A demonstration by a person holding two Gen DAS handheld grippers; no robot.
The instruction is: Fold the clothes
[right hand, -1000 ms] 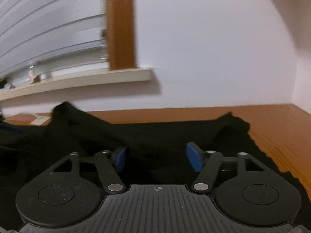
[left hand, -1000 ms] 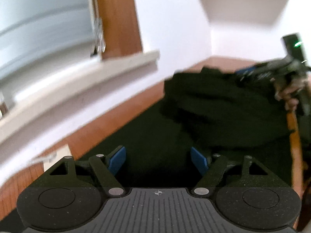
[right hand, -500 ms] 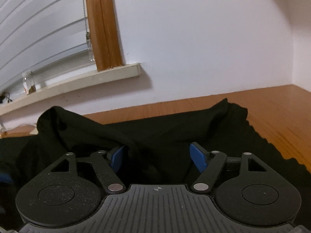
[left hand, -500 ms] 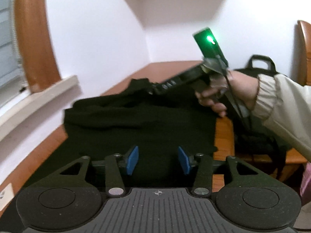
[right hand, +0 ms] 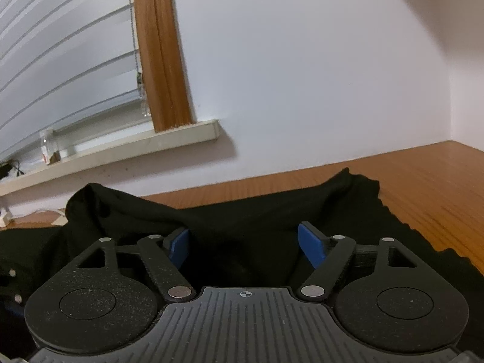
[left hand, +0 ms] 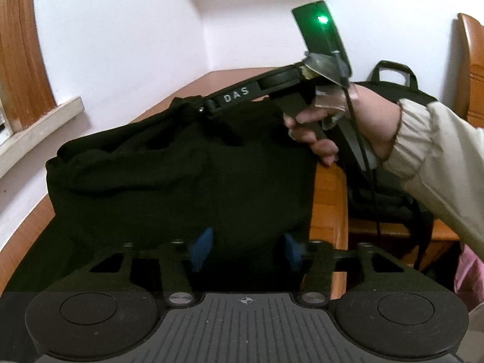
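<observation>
Two grippers work over one black garment (left hand: 181, 181) that lies rumpled on a wooden table (right hand: 423, 187). The left gripper (left hand: 246, 249) has just been narrowing its jaws; its blue pads (left hand: 201, 249) stand a modest gap apart with dark cloth between and under them, though whether they pinch it I cannot tell, as black fabric hides any contact. The right gripper (right hand: 248, 245) has just been widening its jaws, and its blue pads (right hand: 311, 248) now stand well apart over a raised fold of the same garment, with no visible clamp on it.

In the left wrist view, the right gripper's body stretches over the far side of the cloth, held by a hand (left hand: 338, 127) in a pale sleeve (left hand: 438, 157), with a green light (left hand: 322, 19) glowing on its top. A dark bag (left hand: 393, 78) sits behind that hand, off the table edge.

From the right wrist view, the garment spreads leftward and rises into a peak near the wall, below a white windowsill (right hand: 136, 148) and slatted blinds (right hand: 60, 60).
</observation>
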